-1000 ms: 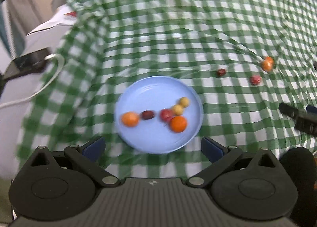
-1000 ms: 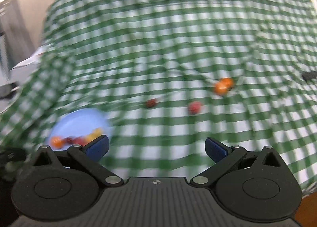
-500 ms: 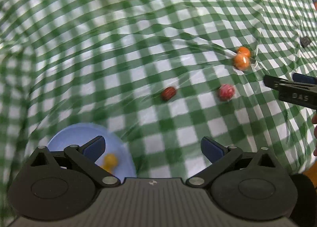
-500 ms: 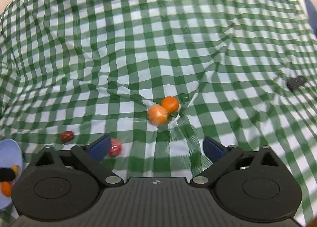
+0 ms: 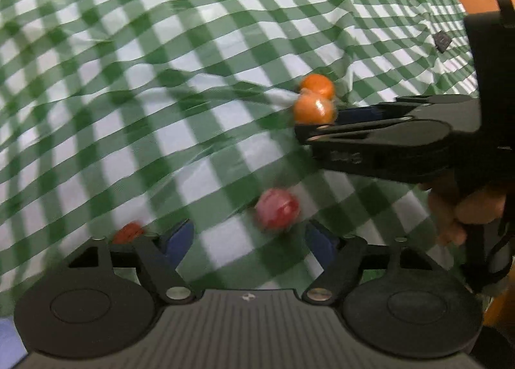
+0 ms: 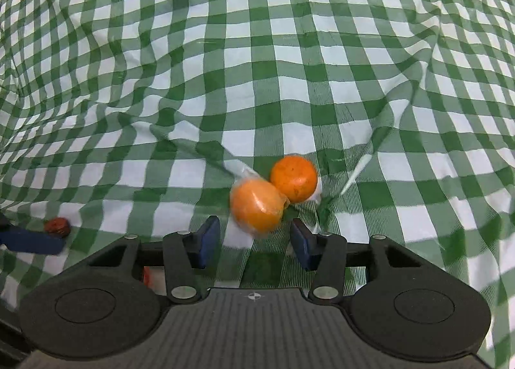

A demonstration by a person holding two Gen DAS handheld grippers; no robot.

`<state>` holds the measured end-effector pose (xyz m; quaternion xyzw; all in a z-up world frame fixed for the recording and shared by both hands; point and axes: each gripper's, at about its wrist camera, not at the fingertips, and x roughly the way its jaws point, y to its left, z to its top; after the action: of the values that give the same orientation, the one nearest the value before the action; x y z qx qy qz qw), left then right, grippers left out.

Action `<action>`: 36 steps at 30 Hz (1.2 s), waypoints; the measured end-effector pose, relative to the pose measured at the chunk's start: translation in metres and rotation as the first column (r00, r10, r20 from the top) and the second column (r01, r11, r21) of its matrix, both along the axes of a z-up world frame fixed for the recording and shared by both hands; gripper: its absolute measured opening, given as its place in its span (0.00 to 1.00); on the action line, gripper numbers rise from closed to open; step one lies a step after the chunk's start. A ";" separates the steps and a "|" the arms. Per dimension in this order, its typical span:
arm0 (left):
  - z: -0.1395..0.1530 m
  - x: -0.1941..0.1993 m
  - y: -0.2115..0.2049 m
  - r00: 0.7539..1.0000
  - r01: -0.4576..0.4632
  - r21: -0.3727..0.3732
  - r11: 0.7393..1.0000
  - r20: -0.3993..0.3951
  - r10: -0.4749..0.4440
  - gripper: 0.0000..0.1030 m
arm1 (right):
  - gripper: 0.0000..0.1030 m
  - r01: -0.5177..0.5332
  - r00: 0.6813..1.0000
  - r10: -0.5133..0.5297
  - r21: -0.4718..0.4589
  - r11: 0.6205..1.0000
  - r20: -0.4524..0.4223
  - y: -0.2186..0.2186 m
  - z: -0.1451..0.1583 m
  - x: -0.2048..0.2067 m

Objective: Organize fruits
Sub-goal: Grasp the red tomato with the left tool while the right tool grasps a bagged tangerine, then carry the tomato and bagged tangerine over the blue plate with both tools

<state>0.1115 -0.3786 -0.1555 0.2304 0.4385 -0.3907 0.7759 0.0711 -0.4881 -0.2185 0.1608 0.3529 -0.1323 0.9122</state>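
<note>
A pink-red fruit (image 5: 278, 212) lies on the green checked cloth (image 5: 161, 79), just ahead of and between the tips of my left gripper (image 5: 248, 241). Its jaws are closing and do not touch the fruit. A dark red fruit (image 5: 128, 232) sits just outside its left finger. Two oranges (image 6: 293, 179) touch each other; the nearer, plastic-wrapped orange (image 6: 257, 204) sits between the tips of my right gripper (image 6: 254, 241). Those jaws are closing too, with small gaps on both sides of the orange. The left wrist view shows the right gripper (image 5: 370, 130) reaching the oranges (image 5: 313, 110) from the right.
A sliver of the blue plate (image 5: 6, 336) shows at the lower left. The cloth is wrinkled around the oranges. A small dark object (image 5: 442, 41) lies at the far right. A hand (image 5: 466, 208) holds the right gripper. The dark red fruit (image 6: 58, 226) lies beside the left gripper's finger (image 6: 29, 241).
Both grippers have come down and forward from the plate side to the loose fruits. Their jaws have narrowed, the right more. The plate has almost left the left view.
</note>
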 end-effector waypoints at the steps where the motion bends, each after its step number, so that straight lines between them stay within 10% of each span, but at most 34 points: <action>1: -0.002 0.001 -0.004 1.000 0.008 -0.009 1.000 -0.003 -0.008 0.76 | 0.49 -0.001 1.000 0.001 0.004 1.000 0.002 -0.002 -0.002 0.003; 9: -0.015 -0.002 -0.023 0.996 0.083 -0.036 0.996 0.025 -0.082 0.33 | 0.38 -0.013 0.999 0.015 -0.054 0.998 0.035 -0.012 -0.010 0.015; 21: 0.034 -0.013 0.047 0.998 -0.059 -0.040 0.997 0.024 0.060 0.32 | 0.38 0.042 0.992 -0.035 -0.057 0.997 0.119 0.016 0.042 -0.050; 36: 0.142 -0.090 0.257 0.934 -0.352 -0.027 0.936 0.058 0.353 0.32 | 0.38 -0.222 0.948 0.213 0.010 0.975 0.236 0.217 0.147 -0.157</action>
<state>0.0216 -0.1218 -0.0137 0.1537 0.4454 -0.2415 0.8483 -0.0859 -0.2710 -0.0716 0.1521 0.2610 -0.0046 0.9533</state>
